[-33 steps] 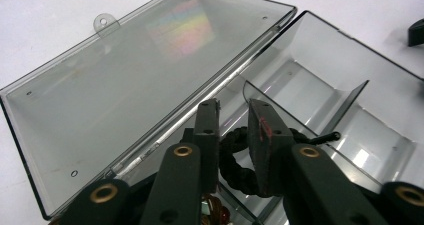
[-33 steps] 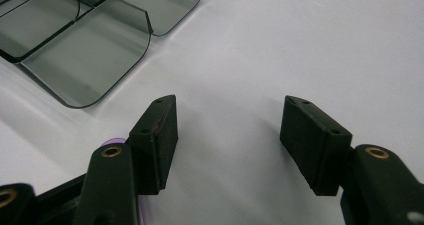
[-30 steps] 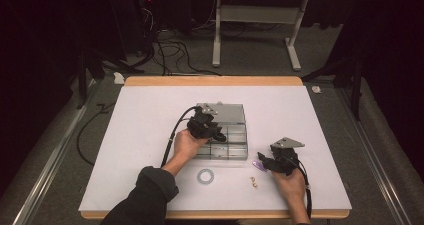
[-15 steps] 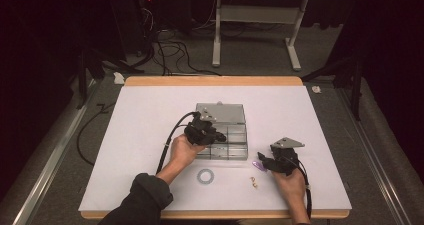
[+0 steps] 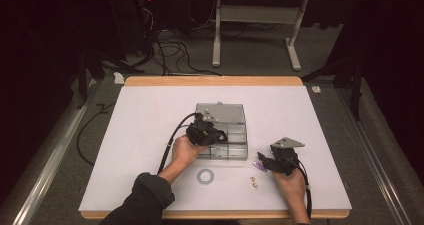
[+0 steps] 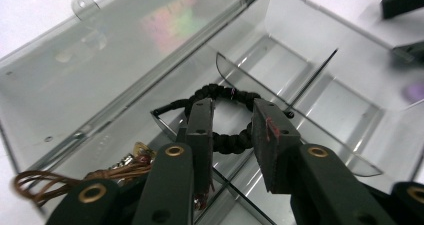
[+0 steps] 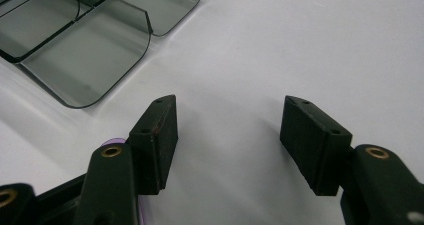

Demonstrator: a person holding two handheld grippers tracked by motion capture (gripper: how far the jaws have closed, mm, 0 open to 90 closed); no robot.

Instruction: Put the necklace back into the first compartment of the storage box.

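The left claw [image 6: 227,130] is hanging over the clear plastic organiser box [image 5: 235,116], and between its 2 black jaws is sitting a black beaded bracelet [image 6: 222,116]. It is looking like a ring of small dark knotted beads, with a thin black cord tail running off to the claw's left. The loop is resting down in 1 of the box's compartments, leaning on a curved clear divider. The left jaw is covering part of the ring, and the right jaw is standing just beside it with a sliver of gap showing, so the claw is reading as released, not clenched on the bracelet. To the claw's lower left, a bundle of brown cords with a small metal clasp [image 6: 75,175] is lying in the next compartment, its end cut off by the frame edge.

Beyond the claw, the box's lid [image 6: 95,70] is standing open, with a rainbow sheen across it. From above, the left hand [image 5: 184,150] is blocking most of the box's near-left corner.

The right claw [image 7: 227,135] is spread wide and released, holding nothing, over the white counter [image 5: 150,125]. A purple thing [image 5: 258,167] is peeking out beside its left jaw, too hidden to identify. Nearer the person than both claws, a pale ring [image 5: 205,175] and a tiny gold piece [image 5: 254,183] are lying on the counter, too small to make out.
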